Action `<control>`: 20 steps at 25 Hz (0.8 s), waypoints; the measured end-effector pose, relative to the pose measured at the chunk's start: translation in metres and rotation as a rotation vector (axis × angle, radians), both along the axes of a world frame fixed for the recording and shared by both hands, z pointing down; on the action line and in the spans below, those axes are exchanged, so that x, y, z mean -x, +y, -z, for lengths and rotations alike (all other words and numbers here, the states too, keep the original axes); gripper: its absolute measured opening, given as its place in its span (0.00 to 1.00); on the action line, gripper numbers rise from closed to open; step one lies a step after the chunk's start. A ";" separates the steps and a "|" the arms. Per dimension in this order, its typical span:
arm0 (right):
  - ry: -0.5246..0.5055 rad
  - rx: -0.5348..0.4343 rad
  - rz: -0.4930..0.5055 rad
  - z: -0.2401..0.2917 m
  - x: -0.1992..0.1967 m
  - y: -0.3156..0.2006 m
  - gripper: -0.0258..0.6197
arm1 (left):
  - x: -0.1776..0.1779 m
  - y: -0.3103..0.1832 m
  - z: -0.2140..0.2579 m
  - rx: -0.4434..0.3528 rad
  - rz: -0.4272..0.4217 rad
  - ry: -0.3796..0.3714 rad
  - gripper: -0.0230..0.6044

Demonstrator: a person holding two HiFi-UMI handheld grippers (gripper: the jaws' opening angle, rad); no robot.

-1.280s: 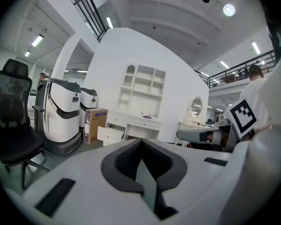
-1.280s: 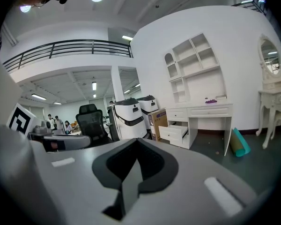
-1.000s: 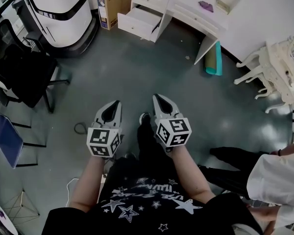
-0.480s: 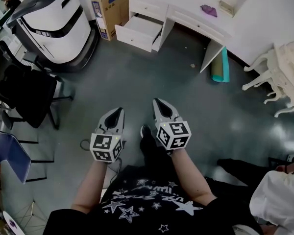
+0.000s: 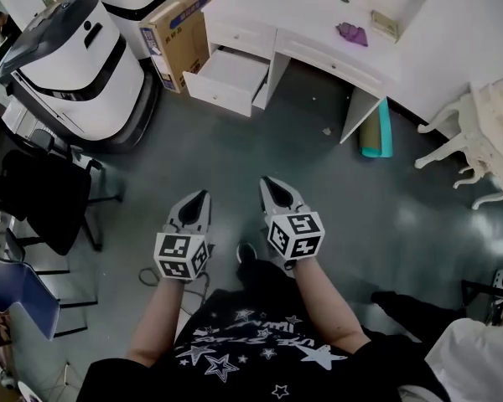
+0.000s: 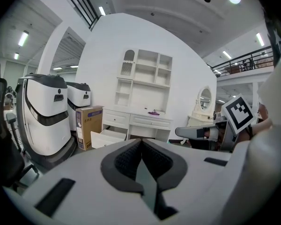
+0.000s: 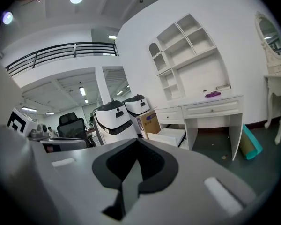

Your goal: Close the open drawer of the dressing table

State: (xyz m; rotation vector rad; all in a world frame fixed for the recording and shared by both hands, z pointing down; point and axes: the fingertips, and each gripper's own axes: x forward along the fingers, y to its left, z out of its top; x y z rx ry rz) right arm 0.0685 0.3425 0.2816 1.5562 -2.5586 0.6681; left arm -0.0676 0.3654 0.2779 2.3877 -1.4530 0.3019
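Observation:
The white dressing table (image 5: 318, 23) stands against the far wall in the head view. Its lower left drawer (image 5: 226, 82) is pulled out and looks empty. My left gripper (image 5: 194, 203) and right gripper (image 5: 274, 189) are held side by side over the grey floor, well short of the table, both pointing toward it. Both are shut with nothing between the jaws. The left gripper view shows the open drawer (image 6: 105, 137) ahead beyond the shut left gripper (image 6: 141, 142). In the right gripper view the drawer (image 7: 171, 136) lies ahead of the shut right gripper (image 7: 136, 144).
A cardboard box (image 5: 178, 32) stands left of the drawer, with two white machines (image 5: 75, 65) beyond it. A black office chair (image 5: 42, 195) is at the left. A teal roll (image 5: 377, 132) leans by the table leg. An ornate white stool (image 5: 478, 132) is at the right, and a person in white (image 5: 478, 358) at the lower right.
The dressing table and drawer have come nearer and lower in the head view as both grippers were carried forward. Both stayed shut.

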 end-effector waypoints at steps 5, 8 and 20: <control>-0.041 0.034 0.014 -0.004 -0.007 -0.047 0.04 | 0.001 -0.044 0.006 -0.006 0.039 -0.012 0.05; -0.041 0.033 0.021 -0.006 -0.009 -0.066 0.04 | 0.001 -0.065 0.009 -0.015 0.045 -0.021 0.05; 0.028 0.088 0.043 -0.036 0.003 -0.109 0.04 | 0.019 -0.111 -0.013 0.022 0.076 -0.012 0.05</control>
